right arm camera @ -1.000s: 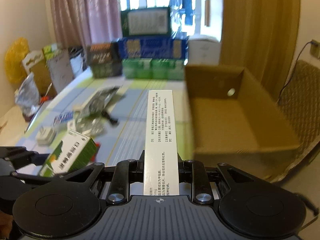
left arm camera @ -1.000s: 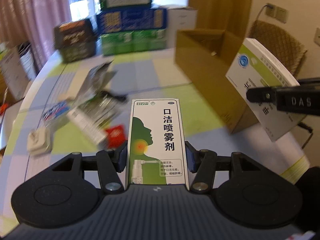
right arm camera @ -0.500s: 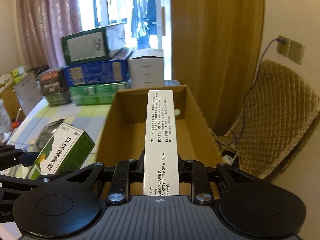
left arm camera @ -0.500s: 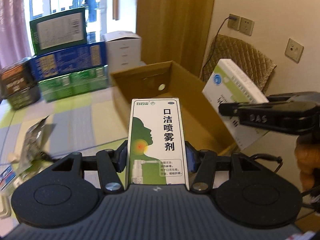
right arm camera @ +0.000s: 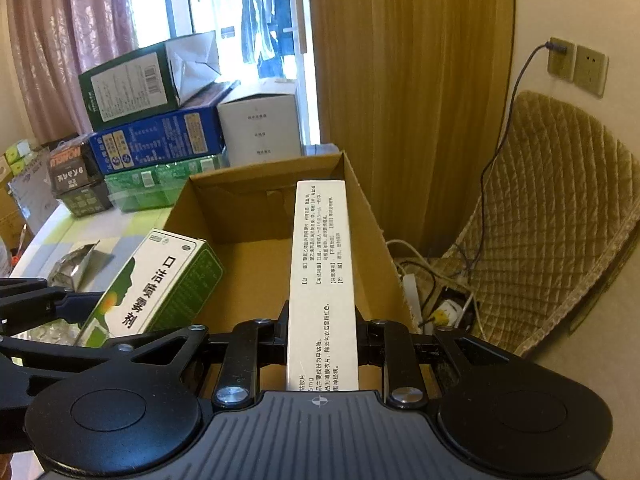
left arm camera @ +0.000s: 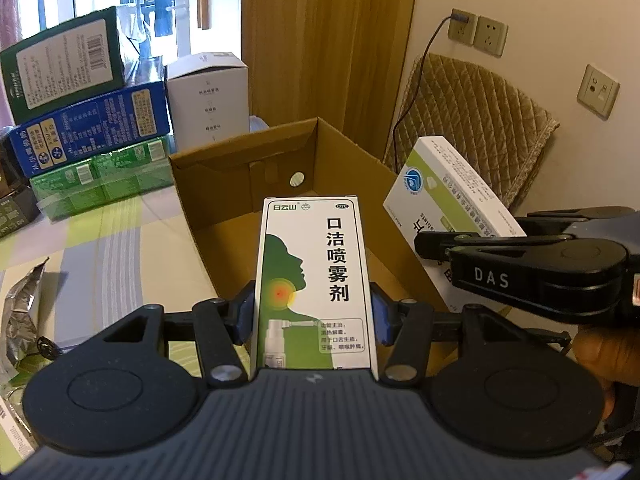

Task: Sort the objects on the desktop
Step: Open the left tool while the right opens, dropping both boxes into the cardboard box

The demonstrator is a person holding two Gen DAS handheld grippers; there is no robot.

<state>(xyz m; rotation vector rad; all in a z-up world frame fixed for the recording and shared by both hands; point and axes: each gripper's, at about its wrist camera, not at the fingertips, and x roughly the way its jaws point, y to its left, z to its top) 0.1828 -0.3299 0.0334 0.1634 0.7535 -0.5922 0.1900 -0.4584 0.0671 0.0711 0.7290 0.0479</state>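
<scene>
Clamped in my left hand-held gripper (left arm camera: 314,316) is the green and white spray box (left arm camera: 316,280), standing upright with its printed face toward the camera, the blue-padded fingers (left arm camera: 245,316) pressing its two long sides. It hangs over the near rim of the open cardboard carton (left arm camera: 256,184), which sits on the striped bench (left arm camera: 104,248).

From the right wrist view, my right hand-held gripper (right arm camera: 322,340) is closed on the narrow edges of a white tablet box (right arm camera: 322,280), which points forward over the carton's bare floor (right arm camera: 252,264). The same tablet box (left arm camera: 444,192) shows in the left view, tilted, just above the carton's right wall, with the other hand-held gripper (left arm camera: 532,264) gripping it; a bit of my hand (left arm camera: 608,356) shows under that tool.

In the right view the spray box (right arm camera: 160,284) lies tilted at the carton's left wall, held by the left tool's black arms.

Behind the carton a stack stands on the bench: a dark green box (left arm camera: 64,60) on a blue box (left arm camera: 92,132) on green packs (left arm camera: 100,176), with a white box (left arm camera: 208,100) beside them. A crumpled foil packet (left arm camera: 20,312) lies at the bench's left. Off the bench, a quilted chair (right arm camera: 560,208) stands by the wall under a socket (right arm camera: 576,64) with a cable plugged in.
</scene>
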